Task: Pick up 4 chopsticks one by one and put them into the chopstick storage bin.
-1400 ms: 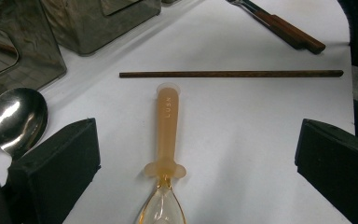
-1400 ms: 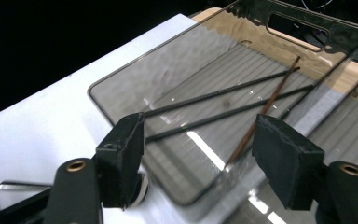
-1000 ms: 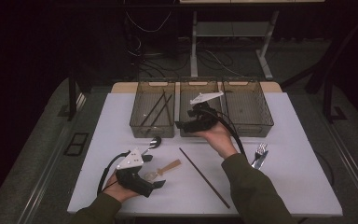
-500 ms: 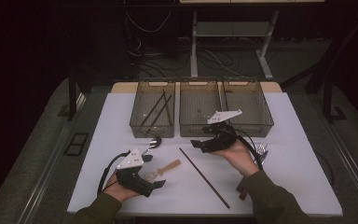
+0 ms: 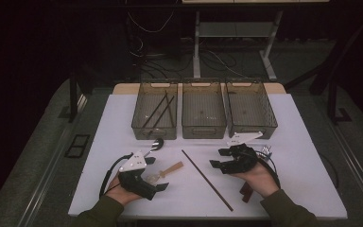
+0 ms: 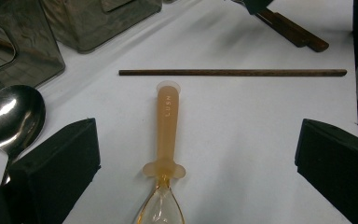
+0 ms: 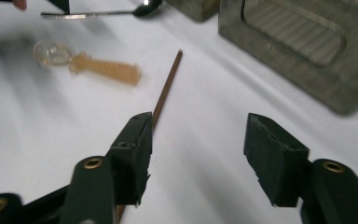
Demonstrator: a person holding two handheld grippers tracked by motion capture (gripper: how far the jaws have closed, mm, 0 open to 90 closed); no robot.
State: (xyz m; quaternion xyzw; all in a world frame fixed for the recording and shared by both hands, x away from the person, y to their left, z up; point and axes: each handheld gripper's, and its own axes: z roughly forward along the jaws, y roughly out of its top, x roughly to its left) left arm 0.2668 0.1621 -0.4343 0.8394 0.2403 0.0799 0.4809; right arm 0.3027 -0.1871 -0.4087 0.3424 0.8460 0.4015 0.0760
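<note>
A tan plastic spoon [image 5: 170, 169] [image 6: 167, 121] lies on the white table, its clear bowl between the jaws of my open left gripper [image 5: 156, 174] [image 6: 196, 163]. Just past its handle, a dark chopstick [image 5: 207, 179] [image 6: 233, 72] [image 7: 168, 88] lies slantwise. My right gripper [image 5: 217, 158] [image 7: 198, 154] hovers open beside the chopstick's far half, with its left jaw over the stick. It holds nothing. A metal spoon [image 5: 157, 144] [image 6: 14, 116] rests by the left gripper's left jaw.
Three clear bins stand in a row at the back: the left one [image 5: 153, 131] holds chopsticks, the middle [image 5: 203, 130] and right [image 5: 250, 128] look bare. A fork [image 5: 266, 151] lies right of the right gripper. Dark wooden pieces [image 5: 246, 191] lie near the front edge.
My right gripper has come back from over the middle bin, down toward the table, to beside the chopstick. The left gripper has stayed put.
</note>
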